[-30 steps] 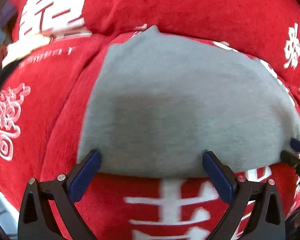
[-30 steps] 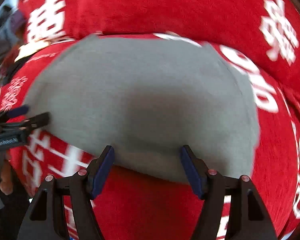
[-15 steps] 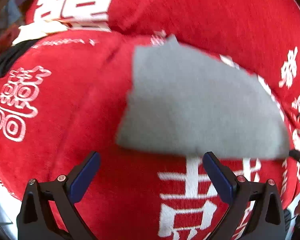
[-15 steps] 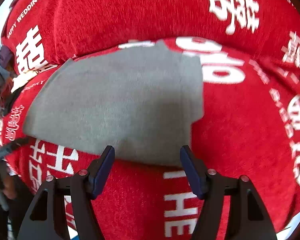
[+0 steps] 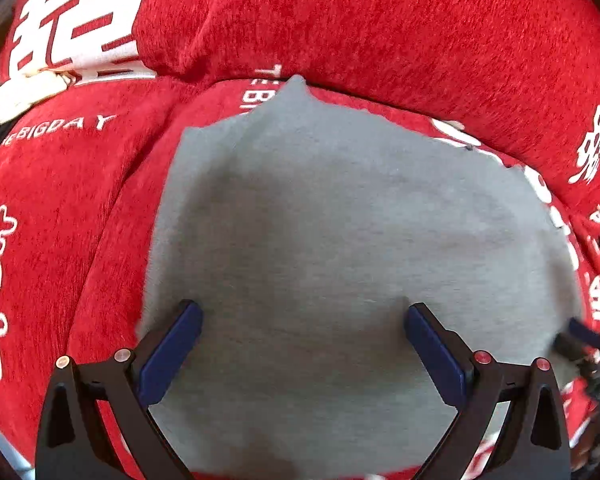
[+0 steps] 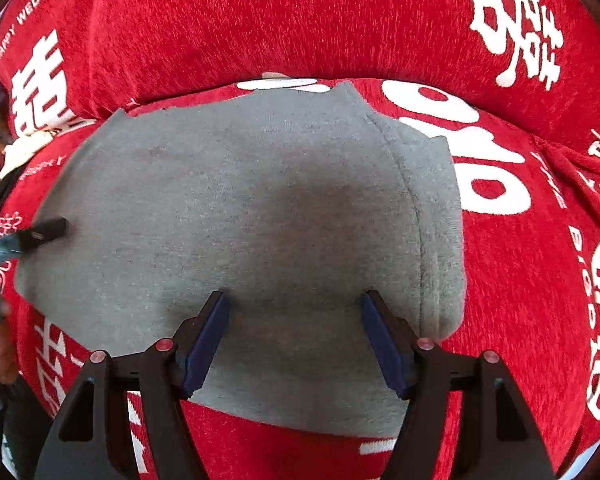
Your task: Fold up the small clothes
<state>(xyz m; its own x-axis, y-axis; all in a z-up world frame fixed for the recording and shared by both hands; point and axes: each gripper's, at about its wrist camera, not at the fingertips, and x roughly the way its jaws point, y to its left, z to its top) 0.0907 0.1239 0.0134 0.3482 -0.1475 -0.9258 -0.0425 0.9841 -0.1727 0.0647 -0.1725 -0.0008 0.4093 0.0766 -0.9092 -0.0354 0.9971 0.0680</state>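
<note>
A folded grey garment (image 5: 340, 232) lies flat on the red seat cushion (image 5: 60, 208). In the right wrist view the grey garment (image 6: 240, 208) shows a stitched hem band along its right edge. My left gripper (image 5: 303, 316) hovers open over the garment's near part, with nothing between its blue pads. My right gripper (image 6: 293, 303) is open too, above the garment's near right part, and grips nothing. The tip of the right gripper shows at the right edge of the left wrist view, and the left gripper's tip (image 6: 40, 232) shows at the left of the right wrist view.
A red back cushion (image 5: 380, 28) with white characters rises behind the seat. A pale cloth (image 5: 20, 92) lies at the far left in the gap between cushions. Part of a hand (image 6: 0, 348) shows at the left edge. The seat's front edge runs just below the garment.
Both grippers pulled back from the garment half a second ago, then came forward over it again. The garment lies in the same place, and both grippers stayed open.
</note>
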